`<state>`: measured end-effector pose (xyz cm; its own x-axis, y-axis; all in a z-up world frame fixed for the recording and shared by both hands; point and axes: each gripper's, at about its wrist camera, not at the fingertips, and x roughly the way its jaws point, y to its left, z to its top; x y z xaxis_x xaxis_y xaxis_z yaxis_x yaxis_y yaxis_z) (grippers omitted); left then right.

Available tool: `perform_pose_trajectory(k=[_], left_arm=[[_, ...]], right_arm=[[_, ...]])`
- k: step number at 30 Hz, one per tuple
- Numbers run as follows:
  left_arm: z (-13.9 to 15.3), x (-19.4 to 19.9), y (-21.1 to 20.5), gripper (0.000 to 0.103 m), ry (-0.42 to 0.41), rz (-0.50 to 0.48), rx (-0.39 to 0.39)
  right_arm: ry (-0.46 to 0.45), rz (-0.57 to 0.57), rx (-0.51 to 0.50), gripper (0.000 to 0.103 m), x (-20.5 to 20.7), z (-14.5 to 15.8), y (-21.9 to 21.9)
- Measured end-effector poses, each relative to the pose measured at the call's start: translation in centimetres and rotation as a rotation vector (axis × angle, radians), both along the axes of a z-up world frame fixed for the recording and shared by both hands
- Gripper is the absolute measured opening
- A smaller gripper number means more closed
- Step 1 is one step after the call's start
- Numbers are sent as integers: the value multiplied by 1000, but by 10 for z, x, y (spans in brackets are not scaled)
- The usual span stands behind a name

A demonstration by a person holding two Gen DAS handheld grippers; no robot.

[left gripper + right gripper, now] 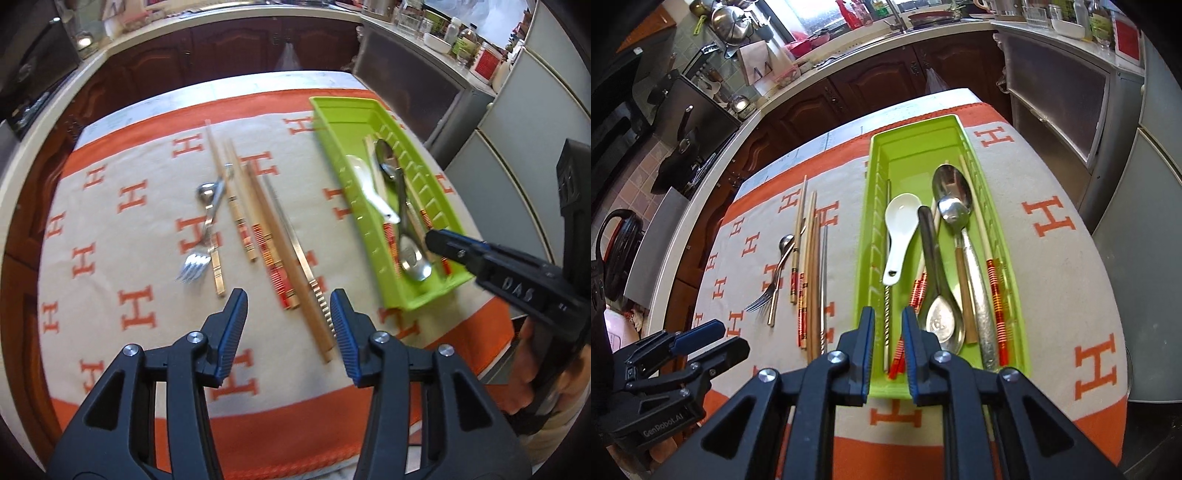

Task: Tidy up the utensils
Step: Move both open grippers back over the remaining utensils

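A lime-green tray (912,125) lies on the cloth and holds a white ceramic spoon (901,221), metal spoons (951,192) and red-banded chopsticks (995,295). Left of the tray on the cloth lie a fork (194,264), a small spoon (205,192) and several chopsticks (258,206). My left gripper (290,325) hovers open above the near ends of those chopsticks, with nothing between its fingers. My right gripper (888,321) hangs over the tray's near end, its jaws a narrow gap apart and gripping nothing. It also shows at the tray's (332,101) near corner as the right gripper (443,240).
An orange and cream cloth (129,206) with an H pattern covers the table. Dark wood cabinets (236,51) and a cluttered counter (849,37) run along the far side. Grey appliance doors (535,155) stand to the right, close to the table edge.
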<state>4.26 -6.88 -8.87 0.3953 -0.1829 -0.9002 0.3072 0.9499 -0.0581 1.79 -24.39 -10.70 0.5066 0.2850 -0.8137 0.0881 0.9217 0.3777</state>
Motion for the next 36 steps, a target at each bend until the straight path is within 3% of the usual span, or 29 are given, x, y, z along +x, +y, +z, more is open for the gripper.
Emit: perform_pose_trajectory(k=[10, 32, 36], left_arm=[[10, -9, 50, 43, -35, 87, 3], [-14, 26, 119, 43, -2, 222, -34], [-14, 43, 134, 43, 6, 251, -79]], right_arm=[[-10, 86, -31, 15, 7, 9, 40], [67, 181, -101, 15, 46, -10, 91], [73, 188, -102, 15, 64, -10, 97]])
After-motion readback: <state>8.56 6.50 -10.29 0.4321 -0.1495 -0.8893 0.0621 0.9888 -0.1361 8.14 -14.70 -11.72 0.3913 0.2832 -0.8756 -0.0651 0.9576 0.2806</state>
